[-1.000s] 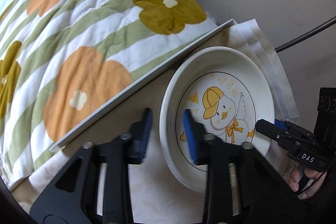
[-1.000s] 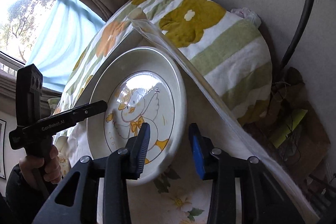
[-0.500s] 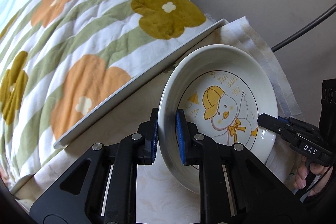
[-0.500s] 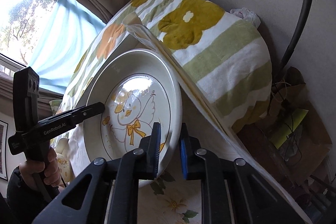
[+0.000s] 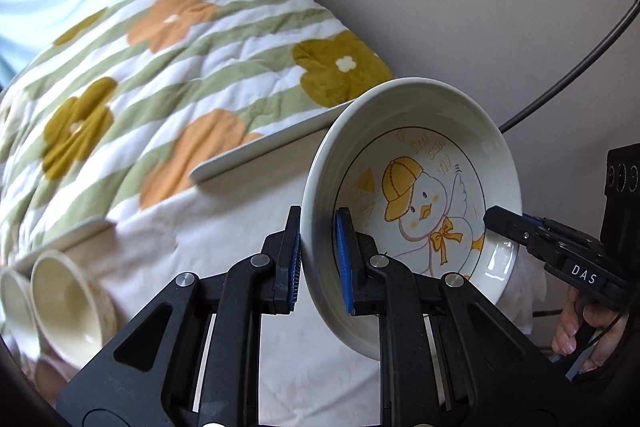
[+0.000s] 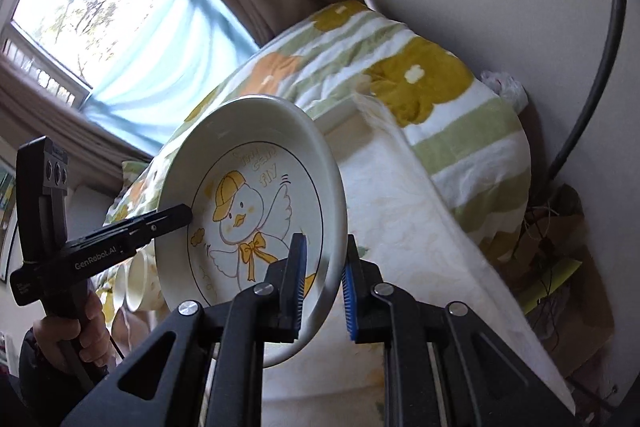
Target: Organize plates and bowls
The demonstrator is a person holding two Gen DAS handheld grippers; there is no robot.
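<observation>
A white deep plate with a yellow-capped duck drawing [image 5: 424, 203] is held in the air above the table, tilted. My left gripper [image 5: 318, 259] is shut on its left rim. My right gripper [image 6: 322, 283] is shut on the opposite rim of the same plate [image 6: 256, 211]. Each gripper shows in the other's view: the right one [image 5: 500, 221] at the plate's right edge, the left one [image 6: 180, 215] at its left edge. Two cream bowls [image 5: 68, 303] lie on their sides at the lower left of the left wrist view.
A table under a white cloth [image 5: 224, 227] lies below the plate. A flowered green-striped blanket [image 5: 160, 67] bulks behind the table edge. A wall and a black cable [image 5: 568, 75] are at the right. Clutter and a cardboard box [image 6: 560, 267] sit on the floor right of the table.
Both grippers closed on the plate's rims and lifted it off the table. The plate now hangs higher and the bowls have come into view at the left.
</observation>
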